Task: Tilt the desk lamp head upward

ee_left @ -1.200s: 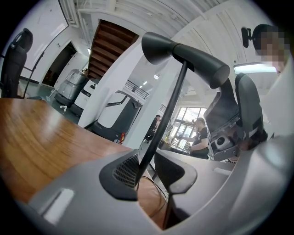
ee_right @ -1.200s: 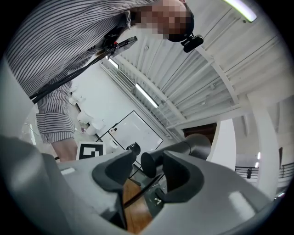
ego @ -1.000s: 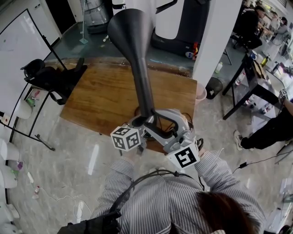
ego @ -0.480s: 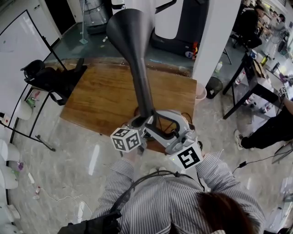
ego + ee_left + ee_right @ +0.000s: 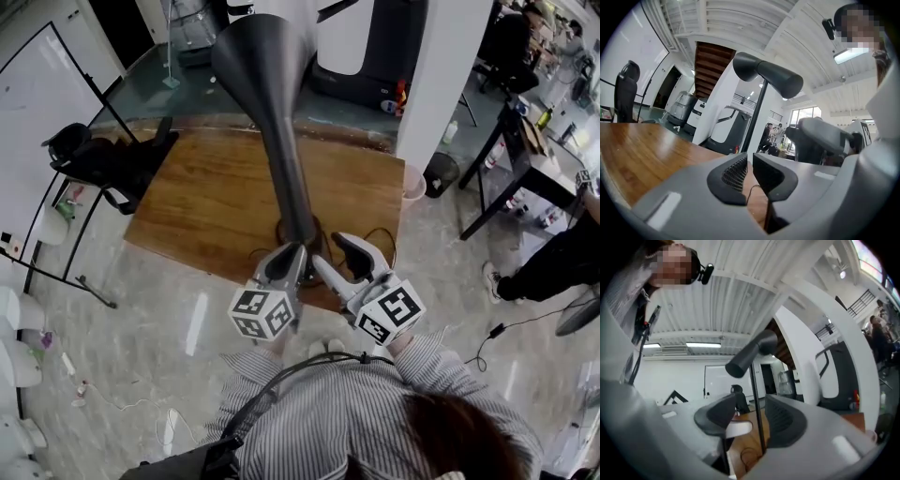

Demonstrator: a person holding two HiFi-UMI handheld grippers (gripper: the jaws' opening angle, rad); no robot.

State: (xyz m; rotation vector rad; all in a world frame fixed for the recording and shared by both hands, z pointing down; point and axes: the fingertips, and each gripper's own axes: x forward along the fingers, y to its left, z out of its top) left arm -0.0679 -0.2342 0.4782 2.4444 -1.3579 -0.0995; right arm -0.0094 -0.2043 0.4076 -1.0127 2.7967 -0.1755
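The dark desk lamp's cone-shaped head (image 5: 267,84) rises toward the camera and narrows to its neck (image 5: 300,225) over the wooden table (image 5: 197,197). In the left gripper view the head (image 5: 768,77) sits tilted on its thin pole (image 5: 753,122). The left gripper (image 5: 291,255) hangs just short of the neck, its jaws closing to a thin gap with nothing between them. The right gripper (image 5: 336,258) is open beside it, clear of the lamp. In the right gripper view the pole (image 5: 757,413) shows farther off through the gap, and the head (image 5: 750,355) is above it.
A black chair (image 5: 103,155) stands at the table's left end. A white pillar (image 5: 441,84) rises behind the right corner. A thin cable (image 5: 375,239) lies near the lamp's base. A black desk (image 5: 525,169) and a person (image 5: 562,262) are at the right.
Both grippers have drawn back from the lamp's neck toward the person and now stand apart from it. The lamp head has shifted slightly left and up.
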